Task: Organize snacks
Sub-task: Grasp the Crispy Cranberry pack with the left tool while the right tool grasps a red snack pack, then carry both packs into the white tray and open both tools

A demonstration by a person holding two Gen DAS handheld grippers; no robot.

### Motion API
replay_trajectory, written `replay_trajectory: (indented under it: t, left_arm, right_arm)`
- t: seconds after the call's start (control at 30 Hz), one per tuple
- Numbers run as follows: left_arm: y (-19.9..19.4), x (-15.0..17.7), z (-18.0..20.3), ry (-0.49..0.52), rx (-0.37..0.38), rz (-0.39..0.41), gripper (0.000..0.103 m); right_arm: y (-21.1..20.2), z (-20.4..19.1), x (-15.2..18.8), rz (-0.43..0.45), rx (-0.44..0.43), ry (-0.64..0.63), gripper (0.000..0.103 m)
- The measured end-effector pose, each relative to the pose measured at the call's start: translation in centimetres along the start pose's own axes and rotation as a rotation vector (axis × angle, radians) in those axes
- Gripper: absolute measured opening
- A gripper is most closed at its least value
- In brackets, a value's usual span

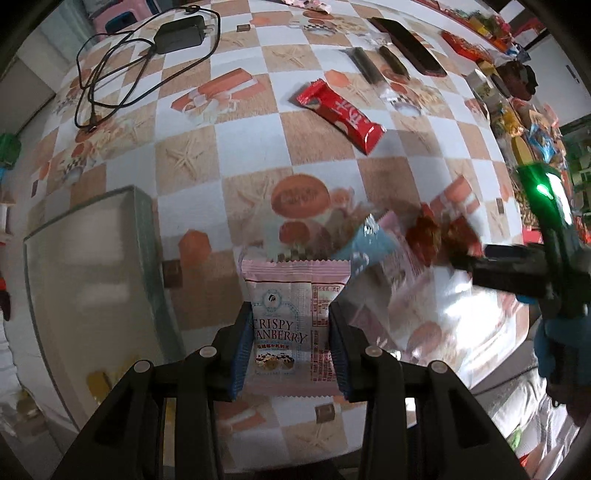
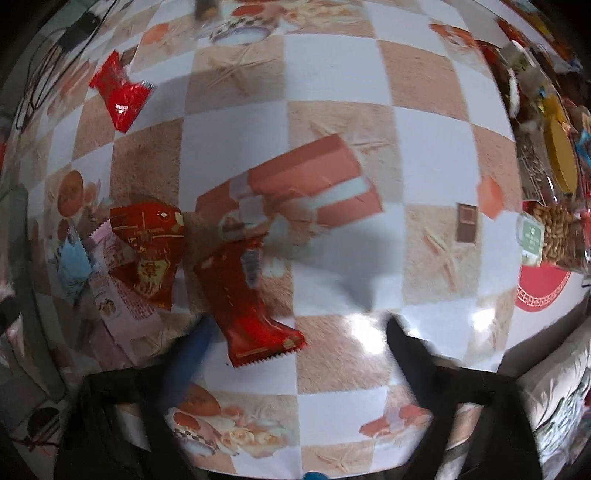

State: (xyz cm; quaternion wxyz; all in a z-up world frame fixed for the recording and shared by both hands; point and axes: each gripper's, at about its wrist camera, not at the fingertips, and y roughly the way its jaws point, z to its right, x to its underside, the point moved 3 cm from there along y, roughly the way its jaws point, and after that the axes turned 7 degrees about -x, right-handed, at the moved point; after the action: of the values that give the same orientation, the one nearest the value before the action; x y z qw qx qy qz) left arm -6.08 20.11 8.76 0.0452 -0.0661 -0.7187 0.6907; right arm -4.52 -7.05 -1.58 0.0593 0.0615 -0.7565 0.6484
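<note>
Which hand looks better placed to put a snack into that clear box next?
Left, probably. The left gripper already clamps the pink cranberry packet, and the clear box sits just beside it. The right gripper holds nothing yet, hanging over a red packet.

black charger [image 1: 180, 32] with looped cable [image 1: 107, 79] | dark phone [image 1: 408, 46] | checkered tablecloth [image 1: 251, 147]

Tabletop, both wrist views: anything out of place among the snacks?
Yes: a phone and a charger with its cable lie on the table among the wrappers, unrelated to snacks. Nothing looks spilled or torn.
</note>
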Motion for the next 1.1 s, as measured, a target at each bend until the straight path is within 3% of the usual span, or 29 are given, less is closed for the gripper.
replay_trajectory:
  t: [0.13, 0.17, 0.2, 0.4, 0.53, 0.6, 0.63, 0.67, 0.77, 0.97, 1.0, 1.03, 1.07, 1.1]
  left_arm:
    - [-0.6, 1.3, -0.7, 0.0, -0.009, 0.006, 0.042]
    - [-0.7, 1.7, -1.1, -0.004, -0.013, 0.006, 0.042]
    - [-0.7, 2.0, -1.4, -0.011, -0.014, 0.005, 0.042]
    - [-1.0, 4.0, -4.8, -0.082, -0.019, -0.005, 0.042]
    - [-1.5, 5.0, -6.5, -0.118, -0.021, 0.001, 0.042]
    - [-1.9, 5.3, -6.9, -0.124, -0.021, 0.01, 0.042]
    - [-2.1, 5.3, -7.1, -0.125, -0.023, 0.015, 0.042]
    - [-2.2, 5.4, -7.2, -0.128, -0.023, 0.018, 0.042]
    - [-2.4, 5.6, -7.5, -0.14, -0.026, 0.022, 0.042]
    - [-2.6, 6.2, -7.8, -0.176, -0.048, 0.009, 0.042]
    - [-2.7, 6.4, -7.8, -0.179, -0.055, 0.007, 0.042]
    - [-2.7, 6.6, -7.9, -0.183, -0.06, 0.005, 0.042]
    - [-2.8, 6.8, -8.0, -0.188, -0.066, 0.001, 0.042]
    - [-2.8, 6.9, -8.2, -0.193, -0.071, -0.002, 0.042]
  right_arm:
    - [-0.2, -0.9, 0.1, 0.02, 0.005, -0.002, 0.043]
    - [-0.3, -1.1, 0.3, 0.024, 0.002, -0.003, 0.026]
    - [-0.5, -1.2, 0.4, 0.028, -0.003, 0.001, 0.016]
    - [-2.6, -1.5, 1.3, 0.074, -0.062, 0.03, 0.016]
    - [-2.4, -2.1, 2.0, 0.038, -0.076, 0.016, 0.018]
    - [-1.9, -2.3, 3.2, 0.021, -0.043, -0.025, 0.034]
    - [-1.9, -2.5, 3.5, 0.03, -0.008, -0.056, 0.062]
    - [-2.1, -2.8, 3.7, 0.052, 0.032, -0.095, 0.074]
    - [-2.1, -3.5, 3.6, 0.069, 0.055, -0.179, 0.074]
    - [-1.2, -4.2, 1.9, 0.066, 0.052, -0.229, 0.072]
    - [-0.9, -4.4, 1.7, 0.063, 0.048, -0.239, 0.069]
    - [-0.6, -4.5, 1.6, 0.055, 0.043, -0.243, 0.056]
    - [-0.5, -4.5, 1.0, 0.039, 0.036, -0.247, 0.05]
    - [-0.6, -4.6, 1.0, 0.053, 0.035, -0.251, 0.049]
